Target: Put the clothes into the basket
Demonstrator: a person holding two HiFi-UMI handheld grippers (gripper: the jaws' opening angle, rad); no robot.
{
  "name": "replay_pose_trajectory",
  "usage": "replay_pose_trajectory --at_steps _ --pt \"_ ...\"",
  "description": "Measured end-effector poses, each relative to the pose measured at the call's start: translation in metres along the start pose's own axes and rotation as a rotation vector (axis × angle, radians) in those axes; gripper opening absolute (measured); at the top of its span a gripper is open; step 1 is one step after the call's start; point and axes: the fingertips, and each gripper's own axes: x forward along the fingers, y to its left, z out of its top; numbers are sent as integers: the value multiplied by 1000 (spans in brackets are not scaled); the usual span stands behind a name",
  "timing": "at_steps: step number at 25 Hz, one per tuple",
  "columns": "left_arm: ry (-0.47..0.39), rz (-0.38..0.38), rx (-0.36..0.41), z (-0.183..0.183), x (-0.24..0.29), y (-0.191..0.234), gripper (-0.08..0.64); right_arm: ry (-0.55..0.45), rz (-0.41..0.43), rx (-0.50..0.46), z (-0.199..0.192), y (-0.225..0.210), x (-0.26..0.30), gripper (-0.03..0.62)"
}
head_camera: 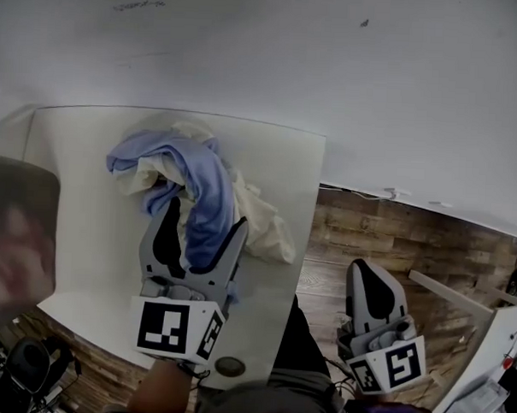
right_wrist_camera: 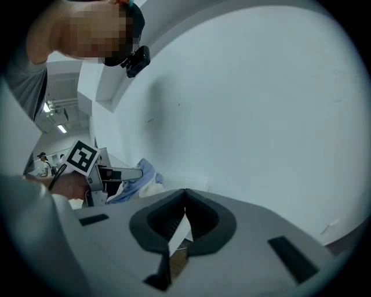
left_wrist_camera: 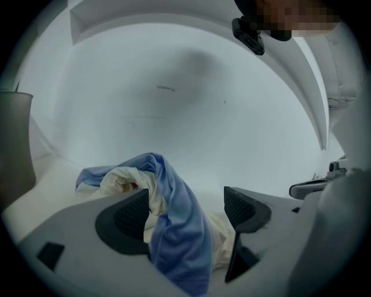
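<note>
- While the clothes [head_camera: 216, 199] lie heaped at the back of the white worktop [head_camera: 86, 237], the left claw [head_camera: 205, 214] stands wide, straddling the blue garment [left_wrist_camera: 177, 232]; its pads are not pressing, so it looks lined up to pinch that fold.
- A cream garment [head_camera: 266, 227] underneath trails toward the worktop's right edge.
- The right claw [right_wrist_camera: 184, 194] is closed on nothing, held off to the right above the wooden floor [head_camera: 368, 232], apparently waiting.
- A grey container [head_camera: 18, 234] at the left is probably the basket.
</note>
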Motion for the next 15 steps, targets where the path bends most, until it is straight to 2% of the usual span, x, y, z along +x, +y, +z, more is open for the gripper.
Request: replay_pose_trajectory --at_steps 7,13,14,15 --pt "79 2 -39 -29 25 9 396 34 -21 11 -14 -11 9 6" --pt "99 -1 -61 -39 35 17 391 45 -38 19 -19 -15 10 6" --pt "101 4 -54 -41 35 19 388 46 -41 20 -20 -15 9 6" --pt "102 15 -43 -42 35 22 352 45 -44 21 -20 -15 8 7"
